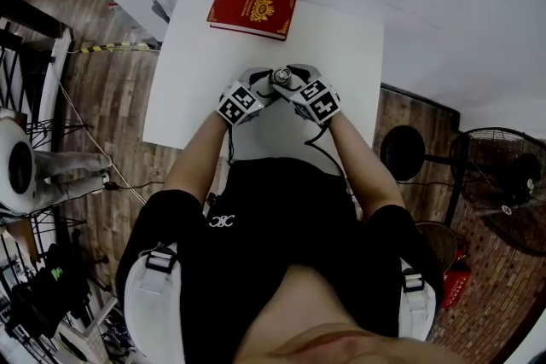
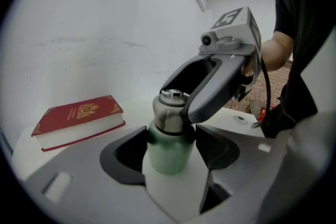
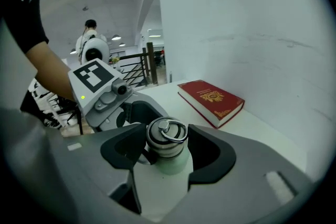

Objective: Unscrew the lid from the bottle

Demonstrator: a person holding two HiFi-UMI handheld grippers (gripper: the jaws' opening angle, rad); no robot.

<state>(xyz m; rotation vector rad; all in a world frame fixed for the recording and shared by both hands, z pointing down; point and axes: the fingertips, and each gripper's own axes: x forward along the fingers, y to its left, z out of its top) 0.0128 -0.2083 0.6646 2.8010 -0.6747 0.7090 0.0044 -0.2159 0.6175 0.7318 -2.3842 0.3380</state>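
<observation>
A pale green bottle (image 2: 168, 153) with a steel lid (image 2: 168, 110) stands upright on the white table (image 1: 192, 89), straight in front of me. My left gripper (image 2: 169, 140) is shut on the green body, one pad on each side. From the other side, my right gripper (image 3: 167, 145) closes round the lid (image 3: 166, 136), which carries a metal ring on top, and both pads lie against its sides. In the head view the two grippers (image 1: 266, 89) (image 1: 296, 86) meet at the lid (image 1: 281, 78). The lower part of the bottle is hidden by the jaws.
A red book (image 1: 252, 10) lies flat at the table's far edge, beyond the bottle. The table stands against a white wall. A standing fan (image 1: 512, 183) is on the wooden floor to the right, a railing and a person (image 3: 90, 42) far off to the left.
</observation>
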